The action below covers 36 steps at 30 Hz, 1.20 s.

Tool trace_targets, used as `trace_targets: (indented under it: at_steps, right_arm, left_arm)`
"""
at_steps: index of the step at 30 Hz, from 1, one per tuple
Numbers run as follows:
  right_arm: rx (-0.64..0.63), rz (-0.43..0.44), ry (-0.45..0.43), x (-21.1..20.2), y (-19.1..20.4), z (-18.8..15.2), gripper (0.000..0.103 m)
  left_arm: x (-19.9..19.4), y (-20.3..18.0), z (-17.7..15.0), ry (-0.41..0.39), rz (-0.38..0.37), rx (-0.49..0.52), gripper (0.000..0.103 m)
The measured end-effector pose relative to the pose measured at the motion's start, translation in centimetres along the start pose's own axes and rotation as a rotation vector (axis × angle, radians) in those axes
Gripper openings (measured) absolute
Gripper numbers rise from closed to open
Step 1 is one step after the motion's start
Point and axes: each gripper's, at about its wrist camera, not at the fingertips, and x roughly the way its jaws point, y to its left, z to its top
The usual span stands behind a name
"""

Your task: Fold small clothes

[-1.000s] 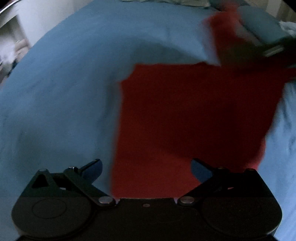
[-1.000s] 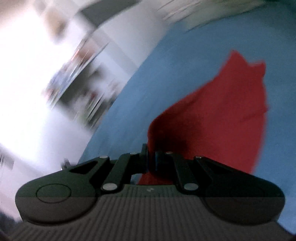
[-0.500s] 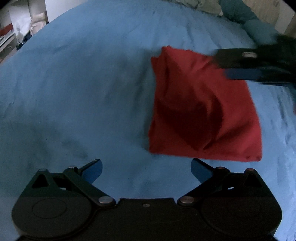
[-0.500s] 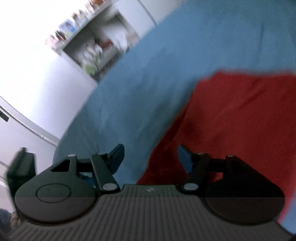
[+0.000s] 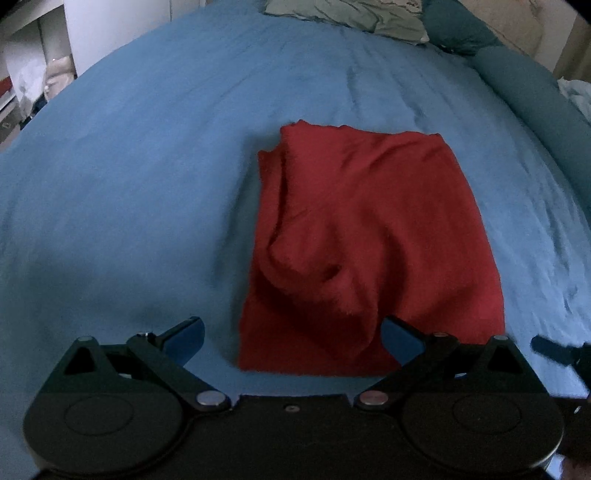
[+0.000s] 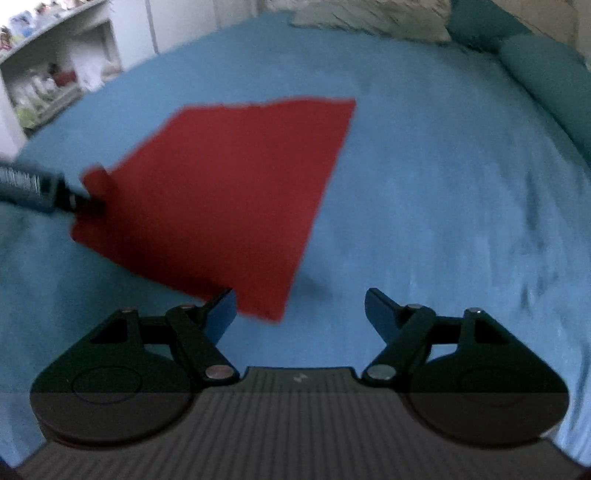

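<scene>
- The blue bed sheet (image 5: 155,155) is the biggest thing here and covers almost all of both views. It has soft wrinkles in it.
- A long teal pillow (image 5: 532,88) lies along the far right side of the bed, and a pale crumpled pillow (image 5: 351,14) sits at the far end.
- White shelves (image 6: 51,70) with small things on them stand off to the left. They look too blurry to name.
- The red cloth (image 5: 369,243) lies flat on the sheet in the middle of the bed. It looks folded into a tidy block, with a puffy bump near its front edge.
- The left gripper (image 5: 291,334) hangs just in front of the cloth's near edge. Its jaws are spread wide and hold nothing.
- The right gripper (image 6: 299,306) is by the cloth's near right corner. Its jaws are spread wide too and hold nothing.
- The step in hand looks like letting go after a fold.
- Next, the person likely needs to press the bump flat, or pinch one edge with both grippers and fold the cloth over once more.
</scene>
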Motion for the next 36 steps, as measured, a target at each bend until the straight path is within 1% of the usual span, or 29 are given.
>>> trace_targets:
  at_steps: [2, 6, 11, 13, 14, 16, 18, 19, 20, 21, 24, 25, 27, 29, 31, 32, 34, 36]
  right_arm:
    - [0.019, 0.001, -0.016, 0.4, 0.3, -0.7, 0.091]
    - [0.050, -0.018, -0.049, 1.9, 0.7, -0.5, 0.091]
    - [0.038, -0.046, -0.079, 2.7, 1.4, -1.1, 0.091]
    - [0.046, -0.065, -0.101, 2.3, 1.4, -0.9, 0.090]
    - [0.055, -0.078, -0.119, 1.8, 1.3, -0.7, 0.090]
    - [0.061, -0.132, -0.152, 0.9, 0.9, -0.3, 0.090]
    - [0.045, -0.183, -0.152, 0.1, 0.6, -0.3, 0.090]
    - [0.024, -0.196, -0.132, 0.2, 0.4, -0.6, 0.090]
    - [0.007, -0.195, -0.115, 0.5, 0.2, -1.1, 0.090]
    - [-0.007, -0.189, -0.100, 0.8, 0.0, -1.5, 0.090]
    - [-0.027, -0.163, -0.087, 1.3, -0.3, -2.3, 0.090]
    - [-0.049, -0.157, -0.089, 1.4, -0.3, -2.5, 0.090]
    - [-0.093, -0.150, -0.101, 1.4, -0.2, -3.0, 0.090]
    - [-0.110, -0.125, -0.098, 1.3, -0.6, -3.2, 0.090]
    - [-0.114, -0.087, -0.070, 1.2, -1.4, -2.4, 0.091]
    - [-0.125, -0.068, -0.051, 0.7, -1.7, -1.9, 0.092]
    - [-0.152, -0.043, -0.032, -0.6, -2.2, -1.1, 0.092]
    - [-0.163, -0.027, -0.052, -2.6, -2.7, 0.1, 0.094]
  left_arm:
    - [0.3, -0.1, 0.2, -0.003, 0.004, 0.002, 0.103]
    - [0.5, -0.4, 0.5, -0.012, 0.015, -0.003, 0.103]
    - [1.1, -0.7, 1.1, -0.016, 0.021, -0.008, 0.103]
    - [1.1, -0.6, 1.2, -0.015, 0.030, -0.007, 0.103]
    - [1.0, -0.4, 1.2, -0.015, 0.035, -0.006, 0.103]
    - [0.8, 0.0, 1.0, -0.019, 0.058, -0.003, 0.103]
    - [0.9, 0.7, 0.5, -0.011, 0.094, 0.014, 0.103]
    - [1.3, 1.1, 0.0, 0.001, 0.125, 0.027, 0.103]
    - [1.8, 1.4, -0.5, 0.018, 0.152, 0.036, 0.103]
    - [2.3, 2.0, -1.1, 0.036, 0.161, 0.039, 0.103]
    - [2.5, 3.2, -2.4, 0.014, 0.148, 0.033, 0.103]
    - [2.7, 3.1, -2.6, 0.004, 0.152, 0.054, 0.103]
    - [2.7, 2.7, -2.8, -0.009, 0.163, 0.090, 0.103]
    - [2.6, 2.7, -2.6, 0.001, 0.161, 0.081, 0.103]
    - [1.7, 2.8, -2.0, 0.010, 0.157, 0.052, 0.103]
    - [0.9, 2.6, -1.7, 0.004, 0.157, 0.049, 0.101]
    - [-0.9, 1.9, -0.9, -0.027, 0.161, 0.068, 0.101]
    - [-2.8, 1.1, 0.5, -0.069, 0.157, 0.107, 0.102]
